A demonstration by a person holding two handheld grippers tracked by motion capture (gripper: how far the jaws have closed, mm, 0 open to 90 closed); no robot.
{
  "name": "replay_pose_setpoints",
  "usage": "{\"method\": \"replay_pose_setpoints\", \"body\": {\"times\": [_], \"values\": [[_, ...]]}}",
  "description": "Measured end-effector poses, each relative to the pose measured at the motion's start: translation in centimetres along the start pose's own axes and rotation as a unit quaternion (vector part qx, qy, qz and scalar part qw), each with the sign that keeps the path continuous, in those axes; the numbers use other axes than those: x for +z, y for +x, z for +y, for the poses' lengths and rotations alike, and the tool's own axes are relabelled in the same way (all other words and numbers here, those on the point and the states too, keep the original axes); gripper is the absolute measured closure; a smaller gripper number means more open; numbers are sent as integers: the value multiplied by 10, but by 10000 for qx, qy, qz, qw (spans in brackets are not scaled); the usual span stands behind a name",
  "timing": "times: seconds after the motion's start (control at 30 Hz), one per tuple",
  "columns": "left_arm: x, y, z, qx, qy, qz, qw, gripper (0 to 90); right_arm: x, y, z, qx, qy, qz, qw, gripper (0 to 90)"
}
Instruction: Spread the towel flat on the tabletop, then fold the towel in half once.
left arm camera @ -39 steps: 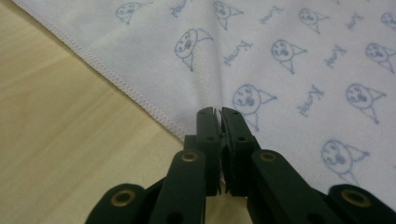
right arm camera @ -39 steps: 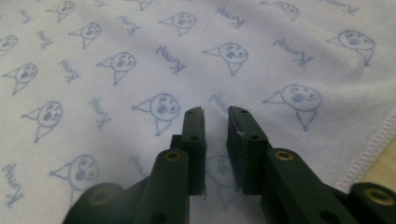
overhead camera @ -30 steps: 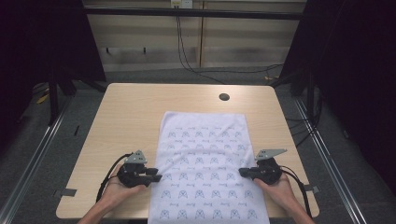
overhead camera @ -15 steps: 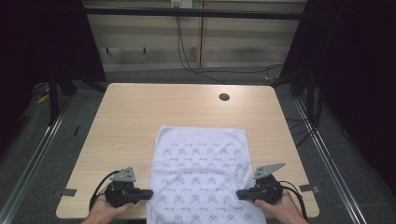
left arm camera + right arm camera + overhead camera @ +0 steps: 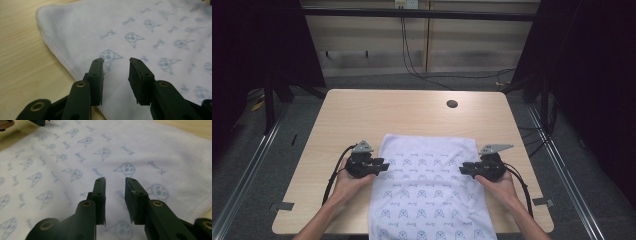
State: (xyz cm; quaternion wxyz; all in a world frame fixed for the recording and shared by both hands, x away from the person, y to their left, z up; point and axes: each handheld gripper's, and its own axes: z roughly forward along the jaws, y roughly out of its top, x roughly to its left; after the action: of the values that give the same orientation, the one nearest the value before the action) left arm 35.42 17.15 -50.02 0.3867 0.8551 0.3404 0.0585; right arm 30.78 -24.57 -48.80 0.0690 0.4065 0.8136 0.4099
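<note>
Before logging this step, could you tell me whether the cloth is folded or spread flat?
Spread flat: the cloth lies as one smooth layer on the table, near end hanging over the edge.

Wooden table in a dim room

A light wooden table point(image 5: 362, 120) with rounded corners has a round dark hole point(image 5: 452, 104) near its far edge. It stands on grey floor point(image 5: 257, 165), with metal rails point(image 5: 252, 165) running along both sides. Behind it is a pale panelled wall point(image 5: 452, 45) with black cables point(image 5: 412, 60) hanging down; dark curtains point(image 5: 257, 40) flank it.
</note>
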Motion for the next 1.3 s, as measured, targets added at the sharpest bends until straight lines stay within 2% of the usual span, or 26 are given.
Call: {"method": "replay_pose_setpoints", "body": {"times": [0.07, 0.23, 0.33, 0.4, 0.5, 0.53, 0.63, 0.73, 0.8, 0.87, 0.93, 0.97, 1.0, 1.07, 1.1, 1.13, 1.2, 1.3], "values": [[1, 0, 0, -7, -48, 37, 10000, 654, 10, -5, 6, -33, 95, -158, 9998, 695], [-3, -9, -4, 256, 50, 110, 9996, 678, 29, -18, 12, 2, 102, -268, 9996, 677], [-5, -8, -9, 194, -40, 12, 9998, 679, 29, -20, 10, 5, 123, -268, 9996, 681], [-8, -9, -12, 199, -54, -33, 9998, 681, 26, -17, 7, 33, 171, -287, 9994, 680], [-14, -14, -19, 202, -34, -204, 9996, 699, 21, -12, 1, -2, 179, -189, 9997, 676], [-17, -17, -22, 264, -10, -177, 9995, 719, 19, -9, -1, -23, 217, -153, 9996, 676], [-25, -29, -31, 259, 40, -260, 9993, 725, 12, 0, -7, -12, 302, -75, 9995, 677], [-33, -40, -38, 272, 143, -319, 9990, 728, 6, 11, -15, -107, 354, 41, 9993, 678], [-38, -46, -42, 228, 222, -417, 9986, 723, 1, 18, -20, -108, 402, 144, 9990, 678], [-42, -49, -45, 274, 302, -590, 9974, 704, -3, 23, -24, -138, 479, 266, 9984, 660], [-45, -49, -48, 252, 306, -776, 9962, 674, -8, 23, -24, -223, 417, 150, 9988, 642], [-46, -47, -49, 227, 314, -825, 9958, 669, -11, 18, -21, -231, 302, 107, 9992, 640], [-45, -46, -49, 188, 297, -858, 9957, 665, -15, 11, -16, -137, 149, 1, 9998, 637], [-43, -42, -46, 68, 248, -883, 9958, 687, -20, -3, -9, -119, 22, -249, 9996, 628], [-41, -40, -43, 50, 232, -861, 9960, 702, -20, -10, -5, -170, -77, -415, 9990, 615], [-40, -38, -40, 94, 217, -763, 9968, 704, -20, -17, -2, -176, -133, -435, 9988, 613], [-40, -31, -32, 11, 25, -706, 9975, 705, -16, -26, 3, -130, -73, -556, 9983, 592], [-40, -18, -20, -117, -234, -492, 9984, 684, -5, -36, 6, -58, -27, -621, 9981, 562]]}}
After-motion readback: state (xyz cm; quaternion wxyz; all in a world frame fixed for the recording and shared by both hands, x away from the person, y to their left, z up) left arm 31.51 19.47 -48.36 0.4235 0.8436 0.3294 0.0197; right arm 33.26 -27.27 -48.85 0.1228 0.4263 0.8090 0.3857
